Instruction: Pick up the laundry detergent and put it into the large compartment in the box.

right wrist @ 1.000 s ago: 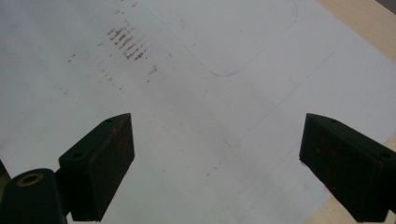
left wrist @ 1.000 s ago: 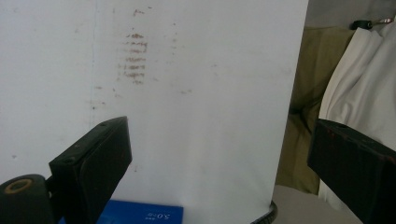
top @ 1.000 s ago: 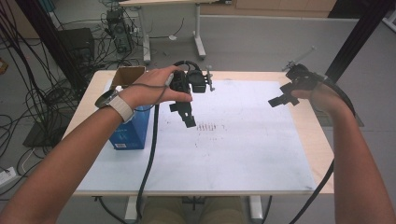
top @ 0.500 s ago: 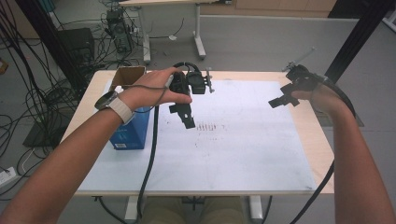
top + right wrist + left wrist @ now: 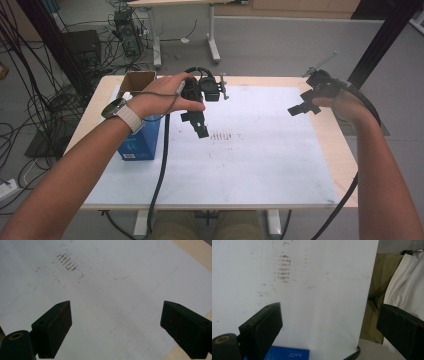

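Note:
My left gripper (image 5: pixel 199 125) hangs above the back left of the white sheet (image 5: pixel 235 160), held in a hand with a watch on its wrist. In the left gripper view its jaws (image 5: pixel 329 332) stand wide apart with nothing between them, over the sheet and a patch of brown marks (image 5: pixel 283 268). My right gripper (image 5: pixel 303 104) hovers over the sheet's back right edge. Its own view shows the right gripper (image 5: pixel 115 330) open and empty above the sheet, the brown marks (image 5: pixel 66 261) lying farther off.
A blue box (image 5: pixel 137 140) stands at the table's left, with an open cardboard box (image 5: pixel 137 80) behind it. The wooden table edge (image 5: pixel 340 150) frames the sheet. Cables trail from both grippers over the front edge. Desks and cables crowd the floor behind.

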`<state>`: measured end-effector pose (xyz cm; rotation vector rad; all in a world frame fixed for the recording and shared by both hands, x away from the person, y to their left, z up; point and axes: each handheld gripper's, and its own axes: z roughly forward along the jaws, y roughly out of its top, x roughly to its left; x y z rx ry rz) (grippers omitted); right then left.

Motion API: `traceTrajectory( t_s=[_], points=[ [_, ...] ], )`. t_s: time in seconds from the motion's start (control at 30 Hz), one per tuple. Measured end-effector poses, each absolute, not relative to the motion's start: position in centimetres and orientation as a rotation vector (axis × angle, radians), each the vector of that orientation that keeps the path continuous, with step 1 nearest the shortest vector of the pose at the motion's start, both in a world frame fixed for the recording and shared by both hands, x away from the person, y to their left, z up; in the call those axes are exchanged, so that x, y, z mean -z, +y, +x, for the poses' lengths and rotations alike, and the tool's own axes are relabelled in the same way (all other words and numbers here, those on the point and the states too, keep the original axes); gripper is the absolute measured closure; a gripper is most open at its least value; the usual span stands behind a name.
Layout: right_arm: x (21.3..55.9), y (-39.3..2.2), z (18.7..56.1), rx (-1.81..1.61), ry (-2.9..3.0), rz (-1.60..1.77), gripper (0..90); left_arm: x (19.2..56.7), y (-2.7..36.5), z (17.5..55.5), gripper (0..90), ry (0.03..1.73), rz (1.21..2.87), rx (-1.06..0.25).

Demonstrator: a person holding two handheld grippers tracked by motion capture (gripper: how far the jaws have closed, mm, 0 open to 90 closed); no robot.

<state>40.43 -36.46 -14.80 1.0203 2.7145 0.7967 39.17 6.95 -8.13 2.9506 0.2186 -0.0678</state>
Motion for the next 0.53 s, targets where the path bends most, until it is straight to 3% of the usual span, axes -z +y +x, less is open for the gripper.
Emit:
traceTrajectory(
  t_s=[0.53],
  points=[
    [14.78,-36.58,40.37,-0.795,2.713,1.021,10.2,8.27,6.99,39.20,7.3,0.220,2.949,0.067]
  ],
)
